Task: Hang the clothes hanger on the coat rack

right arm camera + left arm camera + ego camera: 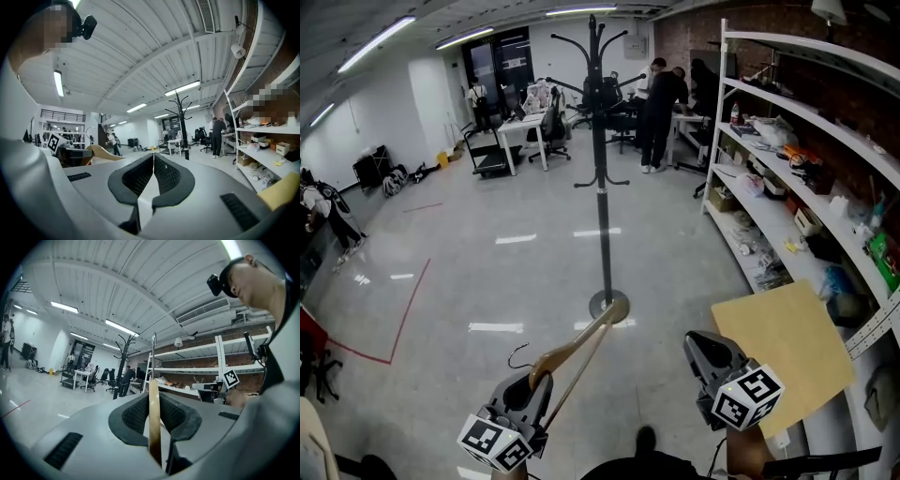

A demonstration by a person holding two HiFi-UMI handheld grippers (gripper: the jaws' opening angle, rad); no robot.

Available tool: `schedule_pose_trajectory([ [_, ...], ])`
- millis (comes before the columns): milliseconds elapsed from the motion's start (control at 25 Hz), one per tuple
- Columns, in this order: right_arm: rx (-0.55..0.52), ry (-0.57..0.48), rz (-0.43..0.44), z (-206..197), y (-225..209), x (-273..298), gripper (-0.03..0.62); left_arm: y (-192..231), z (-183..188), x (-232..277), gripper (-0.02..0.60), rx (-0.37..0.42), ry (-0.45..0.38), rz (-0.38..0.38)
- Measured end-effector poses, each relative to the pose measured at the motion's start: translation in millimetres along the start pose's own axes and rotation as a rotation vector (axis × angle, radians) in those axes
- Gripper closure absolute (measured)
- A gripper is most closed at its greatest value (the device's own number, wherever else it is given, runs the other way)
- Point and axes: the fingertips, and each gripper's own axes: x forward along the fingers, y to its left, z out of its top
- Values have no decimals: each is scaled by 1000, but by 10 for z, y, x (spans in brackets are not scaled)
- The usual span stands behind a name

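Now my left tool (532, 382), clamped on the wooden hanger (579, 354), aims the hanger's long axis at the coat rack (601, 187) far ahead; right tool (705, 354) closed, empty.

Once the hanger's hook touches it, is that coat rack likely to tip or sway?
It probably sways a little: the coat rack is one tall, thin pole on a small round base. Tipping seems unlikely, since the wooden hanger looks light. A sideways push high up might rock it.
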Motion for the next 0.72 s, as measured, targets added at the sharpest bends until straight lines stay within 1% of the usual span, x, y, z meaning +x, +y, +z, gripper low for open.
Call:
schedule_pose_trajectory([
  [160,-11,-21,30,122,-421,282,586,104,144,536,529,-1,-18,5],
  [360,-14,-37,28,265,-934,579,586,231,320,1156,529,4,-36,-14],
  [520,-6,-29,27,245,-1296,837,586,332,396,1530,529,21,-45,-13],
  [720,-5,-8,35,198,-1583,1196,585,548,437,1848,529,33,-32,-2],
])
